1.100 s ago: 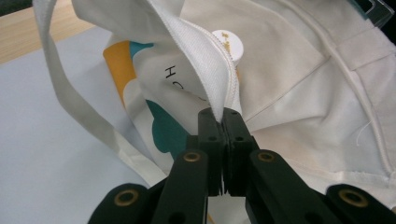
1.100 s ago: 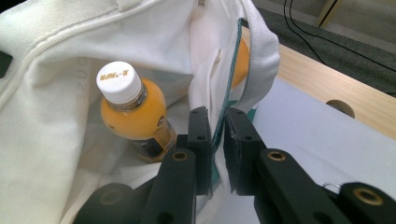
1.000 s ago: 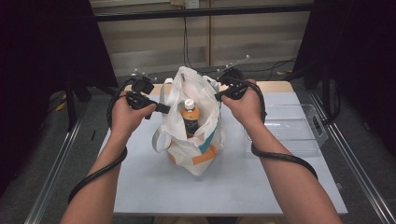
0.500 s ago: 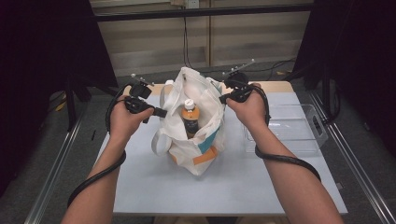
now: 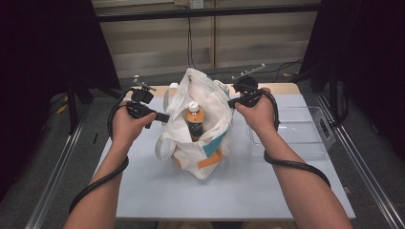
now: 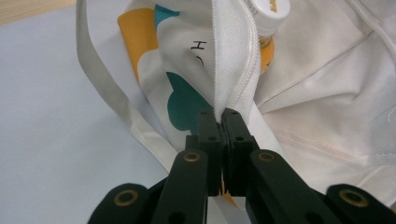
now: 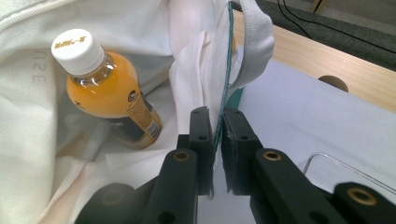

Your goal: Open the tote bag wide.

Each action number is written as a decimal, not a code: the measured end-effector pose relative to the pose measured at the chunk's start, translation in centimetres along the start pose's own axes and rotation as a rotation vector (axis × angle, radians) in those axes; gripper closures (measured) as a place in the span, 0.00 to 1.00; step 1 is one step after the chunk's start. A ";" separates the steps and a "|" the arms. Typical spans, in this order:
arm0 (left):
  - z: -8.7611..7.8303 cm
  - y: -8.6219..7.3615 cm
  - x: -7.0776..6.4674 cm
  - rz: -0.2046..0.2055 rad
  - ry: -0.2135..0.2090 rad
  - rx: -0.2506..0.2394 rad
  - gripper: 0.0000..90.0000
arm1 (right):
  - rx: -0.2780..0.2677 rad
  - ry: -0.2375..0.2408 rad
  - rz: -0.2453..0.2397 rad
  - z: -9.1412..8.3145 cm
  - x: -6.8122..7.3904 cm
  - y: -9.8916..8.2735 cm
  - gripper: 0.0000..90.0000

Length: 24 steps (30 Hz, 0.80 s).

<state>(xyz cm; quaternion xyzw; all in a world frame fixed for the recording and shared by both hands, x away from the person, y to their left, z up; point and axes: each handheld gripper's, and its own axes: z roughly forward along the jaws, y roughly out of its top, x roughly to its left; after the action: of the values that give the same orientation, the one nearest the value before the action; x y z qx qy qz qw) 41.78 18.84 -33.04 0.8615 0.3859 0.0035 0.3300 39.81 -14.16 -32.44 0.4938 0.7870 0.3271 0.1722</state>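
Bag (image 5: pixel 200 133) stood near the middle of the table (image 5: pixel 143 191), its mouth spread open between your two hands, with a bottle (image 5: pixel 194 121) of orange drink upright inside and a clear tray (image 5: pixel 305 138) just beside it on your right. Your left gripper (image 6: pixel 223 122) was clamped on the bag's rim at a folded seam, and your right gripper (image 7: pixel 215 125) was pinched on the opposite rim, its jaws closed on a thin edge of cloth. That grip on the right looked shallow, so you would have done well to hold firm there and not tug hard, since the fabric could have slipped out. You were best served by pulling both rims apart evenly and level, so that the mouth opened without tipping the bag. The bottle leaned a little toward your left side; a lopsided pull could have knocked it over. The loose handle (image 6: pixel 100 84) lay on the table by your left gripper and was worth keeping clear of the jaws.
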 end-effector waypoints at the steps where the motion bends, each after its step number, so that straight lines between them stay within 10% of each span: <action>1: 0.0 -0.1 0.0 -0.010 0.003 -0.003 0.98 | 0.003 -0.004 -0.001 0.0 -0.1 -0.1 0.93; 24: 0.6 -1.8 1.0 -0.070 0.004 -0.031 0.98 | 0.008 -0.012 0.031 0.2 -1.5 -1.7 0.93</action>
<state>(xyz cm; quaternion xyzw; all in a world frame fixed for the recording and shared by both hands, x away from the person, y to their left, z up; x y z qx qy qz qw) 41.48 20.05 -34.77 0.8422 0.4165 -0.0006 0.3423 39.54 -15.91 -33.84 0.5084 0.7796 0.3238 0.1699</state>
